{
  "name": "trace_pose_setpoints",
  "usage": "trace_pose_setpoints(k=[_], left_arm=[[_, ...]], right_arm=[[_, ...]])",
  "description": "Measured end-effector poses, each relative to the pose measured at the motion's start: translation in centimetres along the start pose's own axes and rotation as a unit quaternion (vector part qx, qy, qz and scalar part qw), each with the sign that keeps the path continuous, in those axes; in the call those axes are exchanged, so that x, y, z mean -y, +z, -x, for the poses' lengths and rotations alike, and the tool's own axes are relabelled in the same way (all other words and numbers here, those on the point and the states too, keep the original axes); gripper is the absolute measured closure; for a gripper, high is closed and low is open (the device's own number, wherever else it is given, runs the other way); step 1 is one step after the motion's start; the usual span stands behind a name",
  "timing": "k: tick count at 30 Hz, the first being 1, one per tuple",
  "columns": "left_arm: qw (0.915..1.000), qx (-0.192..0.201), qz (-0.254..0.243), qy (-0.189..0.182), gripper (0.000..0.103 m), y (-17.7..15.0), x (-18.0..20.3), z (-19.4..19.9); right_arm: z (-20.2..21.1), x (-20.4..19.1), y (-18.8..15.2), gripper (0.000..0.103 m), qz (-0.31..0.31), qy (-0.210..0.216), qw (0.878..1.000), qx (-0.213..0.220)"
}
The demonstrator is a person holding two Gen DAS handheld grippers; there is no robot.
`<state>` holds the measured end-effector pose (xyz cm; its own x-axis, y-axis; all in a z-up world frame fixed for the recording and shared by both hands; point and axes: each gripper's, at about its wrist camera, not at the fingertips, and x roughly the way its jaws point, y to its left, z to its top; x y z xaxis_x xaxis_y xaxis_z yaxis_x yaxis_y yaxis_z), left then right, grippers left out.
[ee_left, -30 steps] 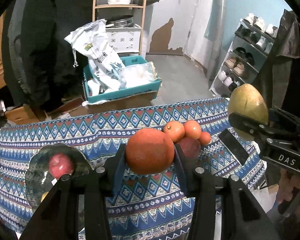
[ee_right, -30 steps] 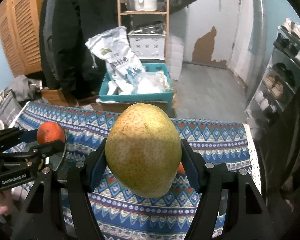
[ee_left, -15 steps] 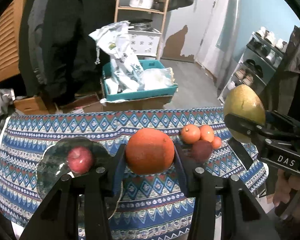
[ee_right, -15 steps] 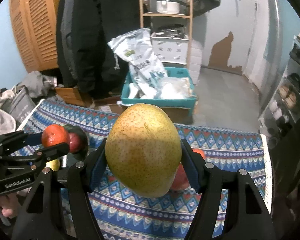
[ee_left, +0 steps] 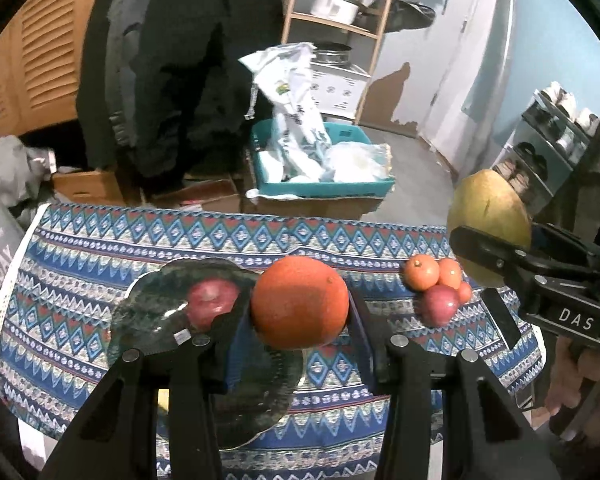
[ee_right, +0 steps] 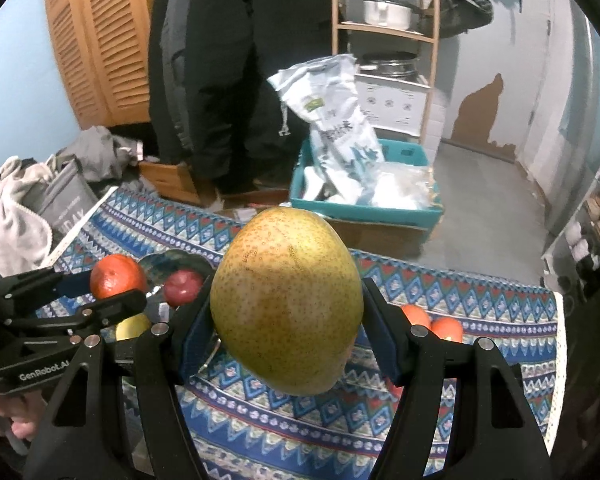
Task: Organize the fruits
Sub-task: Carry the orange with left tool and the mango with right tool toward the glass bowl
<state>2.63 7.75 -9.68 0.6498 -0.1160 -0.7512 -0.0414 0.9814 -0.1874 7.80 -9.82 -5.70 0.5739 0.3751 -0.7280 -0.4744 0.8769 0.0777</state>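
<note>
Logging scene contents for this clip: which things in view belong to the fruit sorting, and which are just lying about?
Part of the job:
- orange, in the left gripper
- pear, in the right gripper
- glass plate holding a red apple
- loose fruit cluster on the cloth

Lying about:
- teal crate of bags
- pot on shelf
- shoe rack

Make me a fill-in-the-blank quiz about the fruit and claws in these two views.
1. The left claw is shut on an ____.
2. The right claw is shut on a ____.
3. The dark plate holds a red ____.
4. The small oranges sit on the patterned ____.

Answers: orange; pear; apple; tablecloth
</note>
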Motion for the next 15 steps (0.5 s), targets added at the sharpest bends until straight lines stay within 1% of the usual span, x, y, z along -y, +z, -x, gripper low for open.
trace_pose_setpoints(k=[7,15], left_arm=[[0.9997,-0.006,0.021,0.013,0.057,-0.3,-3.1,-0.2],[0.9982,-0.023,0.047,0.03,0.057,-1.2,-6.3,-1.2]], right_arm=[[-2.0,-2.4,0.7,0.035,0.01,0.018,1.0,-0.014],[-4.7,-4.7,1.0,0.035,0.012,0.042,0.998,-0.036]])
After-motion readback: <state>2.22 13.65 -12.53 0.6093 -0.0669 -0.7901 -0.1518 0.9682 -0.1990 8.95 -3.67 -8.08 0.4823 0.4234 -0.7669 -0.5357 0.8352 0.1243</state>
